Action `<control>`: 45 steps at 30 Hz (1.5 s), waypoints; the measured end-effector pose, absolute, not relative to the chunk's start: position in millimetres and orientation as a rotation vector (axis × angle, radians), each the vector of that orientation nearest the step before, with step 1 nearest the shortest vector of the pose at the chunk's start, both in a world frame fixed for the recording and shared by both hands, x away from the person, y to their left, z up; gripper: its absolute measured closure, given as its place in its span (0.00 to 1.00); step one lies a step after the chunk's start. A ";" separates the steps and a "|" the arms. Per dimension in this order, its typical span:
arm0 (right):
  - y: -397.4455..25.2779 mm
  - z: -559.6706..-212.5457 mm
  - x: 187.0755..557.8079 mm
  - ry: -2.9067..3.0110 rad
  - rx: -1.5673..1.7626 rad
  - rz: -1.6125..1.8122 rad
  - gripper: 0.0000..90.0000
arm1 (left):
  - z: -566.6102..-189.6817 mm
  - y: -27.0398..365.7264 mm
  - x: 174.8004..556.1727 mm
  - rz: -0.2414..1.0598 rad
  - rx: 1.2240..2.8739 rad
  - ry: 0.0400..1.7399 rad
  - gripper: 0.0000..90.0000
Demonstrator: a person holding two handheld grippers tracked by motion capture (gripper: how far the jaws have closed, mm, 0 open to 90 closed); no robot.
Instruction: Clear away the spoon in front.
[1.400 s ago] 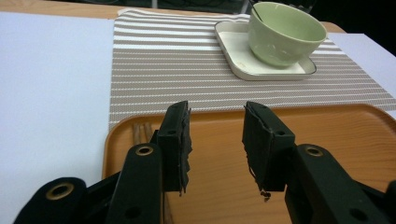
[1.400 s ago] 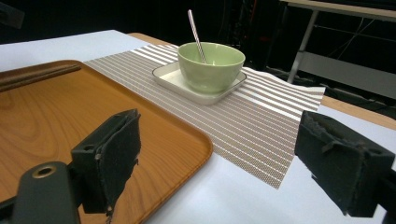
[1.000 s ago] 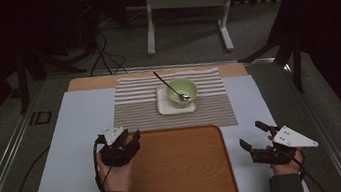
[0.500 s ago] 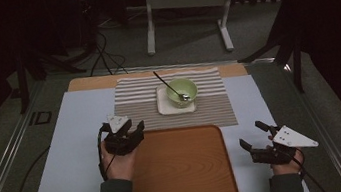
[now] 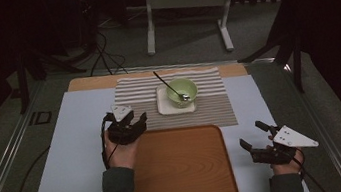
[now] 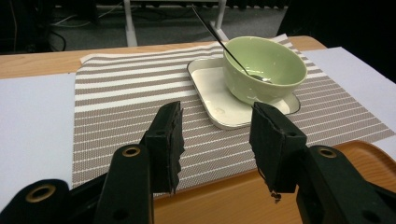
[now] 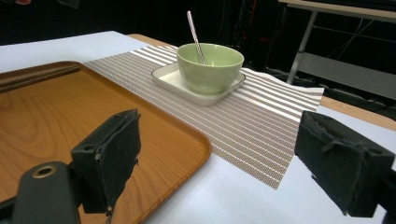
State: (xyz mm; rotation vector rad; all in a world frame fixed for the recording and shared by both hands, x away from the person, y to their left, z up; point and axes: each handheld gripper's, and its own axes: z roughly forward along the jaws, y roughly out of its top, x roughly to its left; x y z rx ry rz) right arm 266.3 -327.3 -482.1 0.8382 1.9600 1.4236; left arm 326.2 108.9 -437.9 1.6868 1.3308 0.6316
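A pale green bowl with a metal spoon leaning in it stands on a small white square plate, which rests on a striped placemat. My left gripper hovers open at the mat's near left corner, above the far left corner of a wooden tray. In the left gripper view its jaws frame the plate and bowl, a short way off. My right gripper is open to the right of the tray. It faces the bowl from afar.
A light blue sheet covers the table under the mat and tray. A wooden strip runs along the far edge. Beyond the table stand a white frame and dark stands with cables on the floor.
My left gripper has moved forward and a little right, from beside the tray's left edge to the mat's near corner. The right gripper has barely shifted.
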 end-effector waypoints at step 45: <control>-327.9 -482.5 267.3 1.962 0.838 1.424 0.15 | -433.7 95.9 391.2 0.635 1.703 1.287 0.57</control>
